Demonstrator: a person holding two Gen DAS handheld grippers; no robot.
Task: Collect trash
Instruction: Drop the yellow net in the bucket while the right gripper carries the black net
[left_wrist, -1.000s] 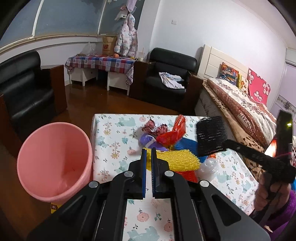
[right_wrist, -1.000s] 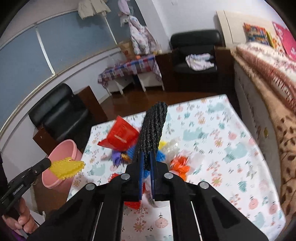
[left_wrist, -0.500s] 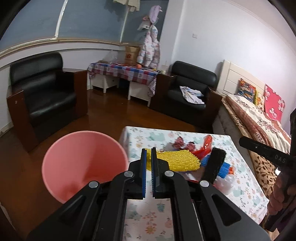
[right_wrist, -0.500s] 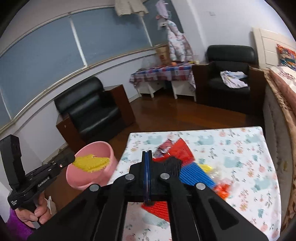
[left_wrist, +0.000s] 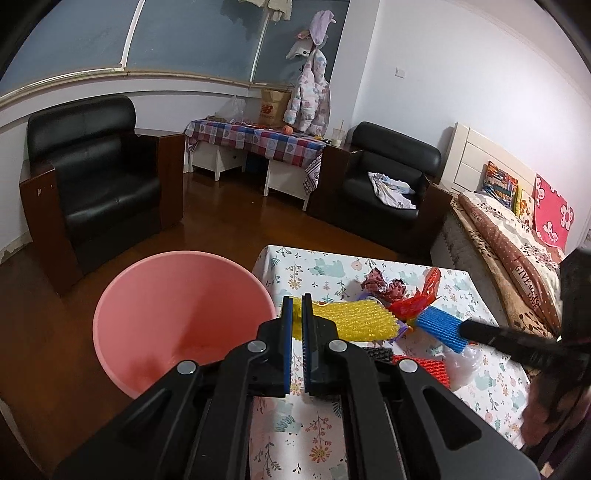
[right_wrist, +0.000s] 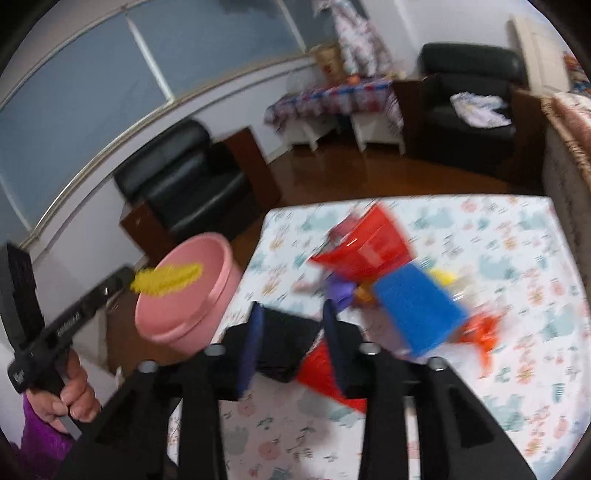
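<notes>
My left gripper (left_wrist: 297, 308) is shut on a yellow foam net (left_wrist: 351, 319) and holds it near the rim of the pink bin (left_wrist: 177, 314). In the right wrist view the yellow net (right_wrist: 170, 278) hangs over the bin (right_wrist: 184, 306). My right gripper (right_wrist: 291, 314) is open, and the black foam net (right_wrist: 284, 343) sits loose between its fingers above the table. On the flowered table lie a blue net (left_wrist: 441, 328), red nets (right_wrist: 369, 247) and crumpled wrappers (left_wrist: 380, 288).
The flowered table (left_wrist: 369, 435) stands beside the bin on a wooden floor. Black armchairs (left_wrist: 96, 177) stand at the left and at the back, a checked side table (left_wrist: 258, 140) along the far wall, a bed (left_wrist: 517, 251) at the right.
My right gripper has opened and the black net has come loose between its fingers. My left gripper has moved the yellow net closer over the pink bin.
</notes>
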